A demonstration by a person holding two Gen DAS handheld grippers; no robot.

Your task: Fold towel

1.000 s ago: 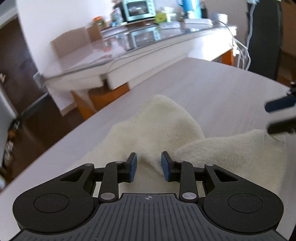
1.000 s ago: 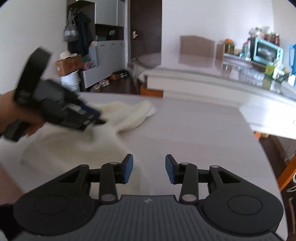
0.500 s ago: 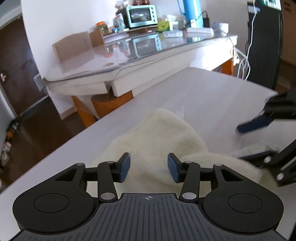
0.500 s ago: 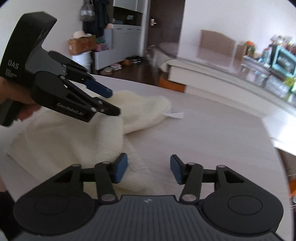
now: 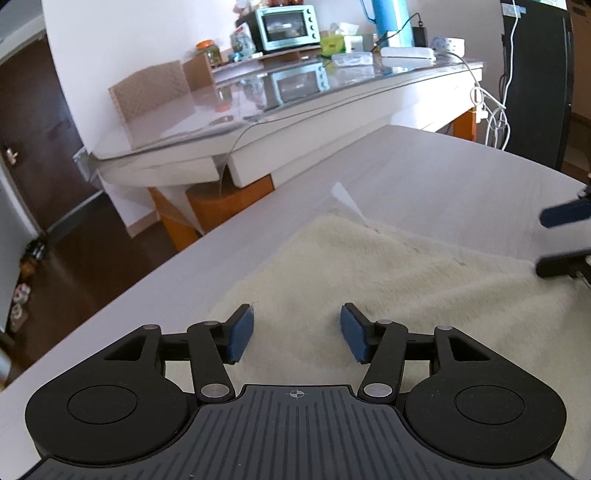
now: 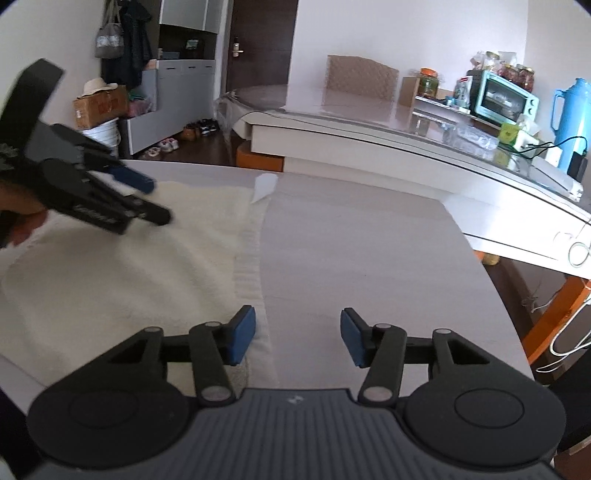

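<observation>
A cream fluffy towel (image 5: 388,273) lies spread flat on the pale wood table (image 5: 443,177), with a white care tag (image 5: 345,195) at its far corner. My left gripper (image 5: 297,332) is open and empty, hovering over the towel's near part. My right gripper (image 6: 297,334) is open and empty above the towel's right hem (image 6: 249,258), its left fingertip (image 6: 242,334) over the cloth. The right gripper also shows in the left wrist view (image 5: 565,236), and the left gripper in the right wrist view (image 6: 147,199). The towel fills the left of the right wrist view (image 6: 129,258).
A glass-topped white table (image 5: 295,110) stands beyond the far edge, carrying a teal toaster oven (image 5: 288,24) and a blue jug (image 5: 388,18). The table's left edge (image 5: 129,291) drops to a dark floor. White cables (image 5: 491,118) hang at right.
The towel was bunched in a ridge and now lies spread flat. Both grippers have opened wider. My right gripper has drawn away to the towel's right side.
</observation>
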